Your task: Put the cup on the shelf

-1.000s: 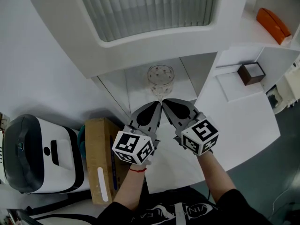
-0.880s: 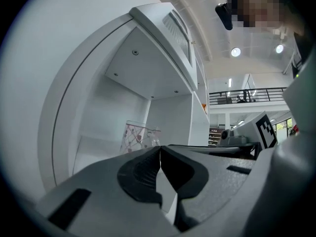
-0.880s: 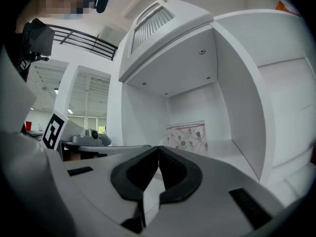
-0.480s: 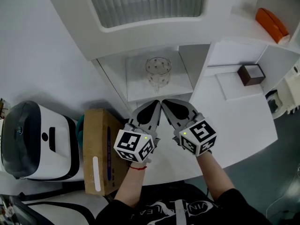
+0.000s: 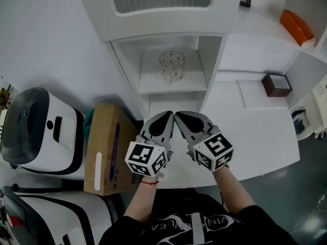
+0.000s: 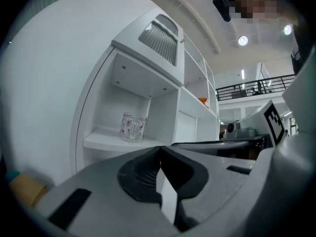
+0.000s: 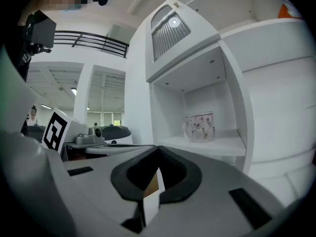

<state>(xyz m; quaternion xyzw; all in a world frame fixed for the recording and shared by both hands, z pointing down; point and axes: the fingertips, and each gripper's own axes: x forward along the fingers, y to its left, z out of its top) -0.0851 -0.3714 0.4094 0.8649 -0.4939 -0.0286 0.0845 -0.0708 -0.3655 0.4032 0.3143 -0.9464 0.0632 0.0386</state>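
- Both forearms are held forward from the body and close together below the shelf [image 5: 153, 84]. The wrists sit side by side, and a thin red band is seen at the left wrist.
- The left gripper [image 5: 170, 115] and the right gripper [image 5: 179, 116] are angled inward, so that a V is formed and the tips almost meet in front of the shelf. The marker cubes are turned toward the head camera.
- The left gripper's [image 6: 159, 150] jaws are seen pressed together at the tips, and nothing is held between them.
- The right gripper's [image 7: 158, 150] jaws are likewise brought together, and nothing is gripped.
- A cardboard box [image 5: 104, 154] is seen left of and below the shelf, with a white appliance [image 5: 36, 131] further left.
- A white counter [image 5: 255, 131] extends right of the shelf, and a small brown box [image 5: 278, 84] is set on it.
- The cup [image 5: 172, 65], clear glass with a dotted pattern, is found upright on the shelf inside the open compartment, well apart from both grippers. It is also seen from the left gripper view [image 6: 132, 127] and the right gripper view [image 7: 200, 127].
- An orange object [image 5: 296, 24] is seen up and to the right of the shelf.
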